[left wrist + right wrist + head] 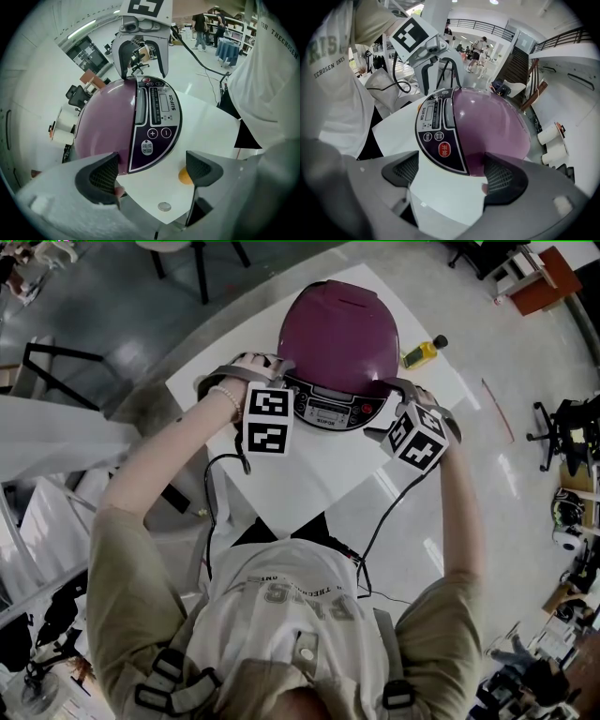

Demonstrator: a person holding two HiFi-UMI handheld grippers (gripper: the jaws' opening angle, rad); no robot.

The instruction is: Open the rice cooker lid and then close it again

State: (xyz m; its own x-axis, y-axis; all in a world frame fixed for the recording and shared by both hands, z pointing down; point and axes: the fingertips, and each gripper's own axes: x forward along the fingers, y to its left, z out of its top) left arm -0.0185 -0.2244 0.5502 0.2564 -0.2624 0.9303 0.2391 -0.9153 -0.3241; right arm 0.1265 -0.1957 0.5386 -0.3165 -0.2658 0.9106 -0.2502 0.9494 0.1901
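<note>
Head view: rice cooker on desk, purple lid shut.
Left gripper: fingers apart, holding nothing.
Right gripper: fingers apart, holding nothing.
Lid: looks hard and slippery; best to push the grey latch.

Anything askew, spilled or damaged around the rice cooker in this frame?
Nothing stands out. The rice cooker sits level on the table, lid shut, no spill visible. The left gripper and right gripper flank it, jaws apart.

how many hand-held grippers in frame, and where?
2. The left hand-held gripper sits at the rice cooker's left front, the right hand-held gripper at its right front; both are open. None looks hidden.
</note>
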